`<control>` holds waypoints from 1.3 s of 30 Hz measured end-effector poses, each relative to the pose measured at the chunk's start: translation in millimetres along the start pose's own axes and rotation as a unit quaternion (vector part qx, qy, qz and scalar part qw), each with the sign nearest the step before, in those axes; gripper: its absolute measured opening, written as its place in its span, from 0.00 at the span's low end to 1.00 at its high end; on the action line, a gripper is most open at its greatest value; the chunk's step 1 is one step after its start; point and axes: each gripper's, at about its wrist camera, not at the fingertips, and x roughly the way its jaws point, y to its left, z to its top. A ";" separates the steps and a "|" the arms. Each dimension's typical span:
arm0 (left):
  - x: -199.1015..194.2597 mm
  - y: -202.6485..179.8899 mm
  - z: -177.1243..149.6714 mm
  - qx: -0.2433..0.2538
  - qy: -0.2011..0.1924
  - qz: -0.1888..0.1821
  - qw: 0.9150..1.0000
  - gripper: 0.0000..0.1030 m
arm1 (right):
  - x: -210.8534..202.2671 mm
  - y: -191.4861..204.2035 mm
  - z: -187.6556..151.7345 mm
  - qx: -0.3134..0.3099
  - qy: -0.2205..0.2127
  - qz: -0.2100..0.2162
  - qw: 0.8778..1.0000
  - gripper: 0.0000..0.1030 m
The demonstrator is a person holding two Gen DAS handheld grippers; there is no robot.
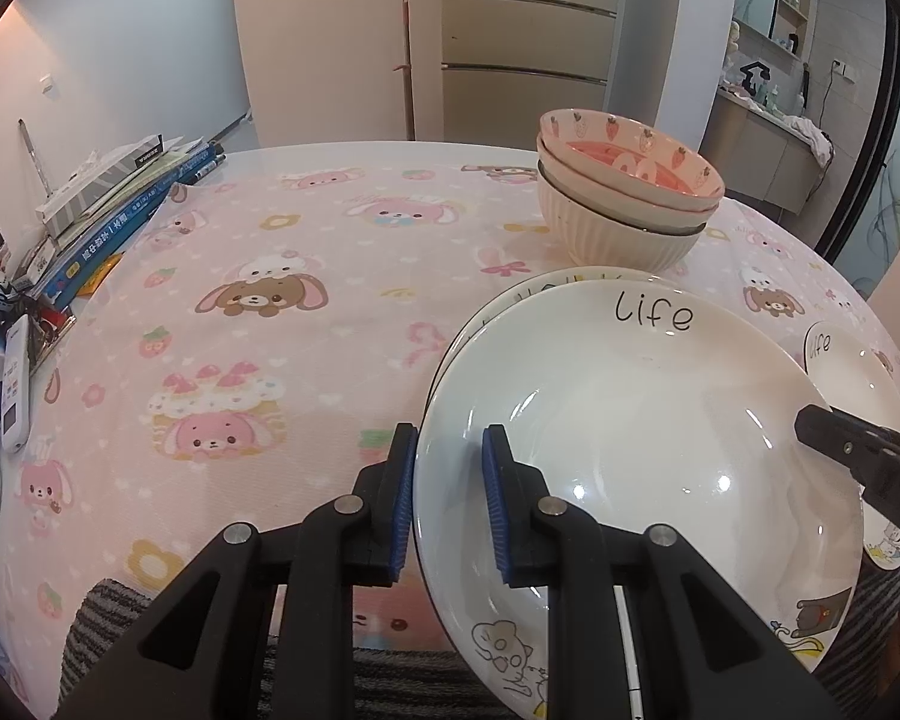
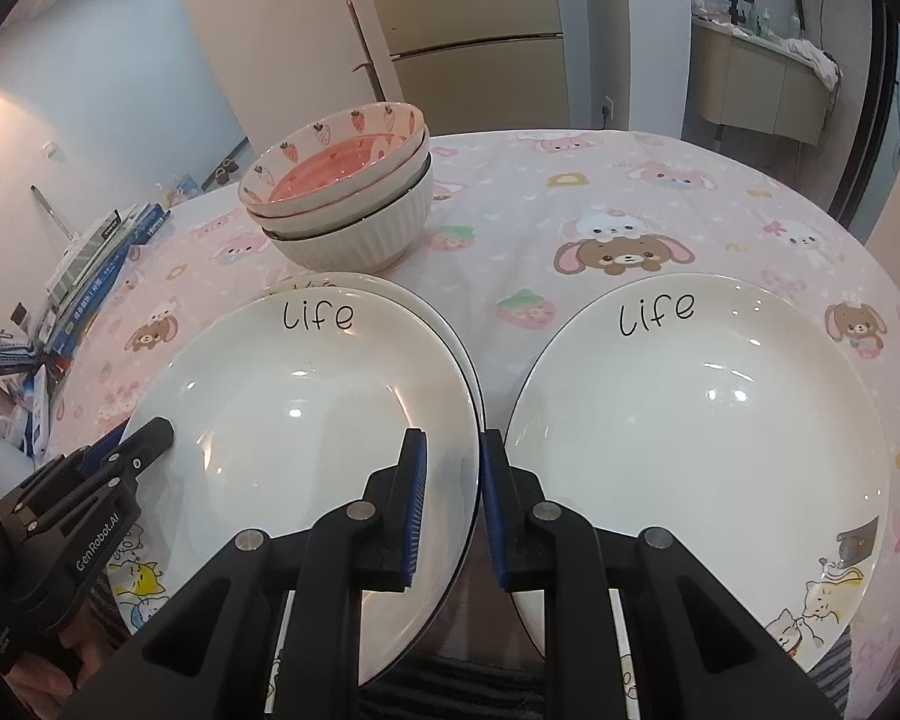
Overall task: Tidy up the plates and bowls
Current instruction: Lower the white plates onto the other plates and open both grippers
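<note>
A white "life" plate [image 1: 630, 420] [image 2: 294, 396] lies over a second like plate whose rim [image 1: 510, 294] [image 2: 390, 288] shows behind it; whether they touch I cannot tell. My left gripper [image 1: 449, 492] is shut on the top plate's left rim. My right gripper [image 2: 453, 498] is shut on the same plate's right rim. Each gripper's black tip shows in the other's view, the right gripper [image 1: 822, 426] at the right, the left gripper [image 2: 150, 438] at the left. A third "life" plate [image 2: 720, 420] [image 1: 852, 372] lies flat to the right. Three nested bowls [image 1: 624, 192] [image 2: 342, 204], strawberry-patterned on top, stand behind the plates.
The round table wears a pink cartoon tablecloth [image 1: 270, 300]. Books and boxes [image 1: 108, 210] are piled along its left edge, with a white remote [image 1: 15, 396] and small clutter nearer. Striped clothing of the person [image 1: 114, 612] is at the near edge. Cabinets stand behind the table.
</note>
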 end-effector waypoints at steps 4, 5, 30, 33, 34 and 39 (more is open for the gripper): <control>-0.4 0.1 -0.4 -0.001 0.000 -0.001 1.000 0.18 | -1.6 1.7 -1.6 -0.005 0.005 -0.005 1.000 0.19; -0.6 0.4 -0.4 -0.002 0.000 -0.002 1.000 0.18 | -1.7 2.9 -2.3 -0.008 0.004 -0.008 1.000 0.19; 2.8 6.7 2.0 -0.015 -0.006 -0.023 1.000 0.34 | 4.4 -14.2 3.5 0.044 -0.013 0.027 0.999 0.16; -9.1 2.6 1.1 -0.006 -0.036 -0.018 0.999 0.55 | 1.7 -11.5 3.5 0.039 -0.009 0.029 0.999 0.21; -13.3 0.9 0.9 -0.001 -0.048 -0.018 0.999 0.59 | 1.2 -11.0 3.2 0.039 -0.009 0.033 0.999 0.26; -20.5 -3.1 0.9 0.013 -0.068 -0.015 0.997 0.70 | -1.5 -8.3 2.0 0.035 -0.006 0.037 0.999 0.33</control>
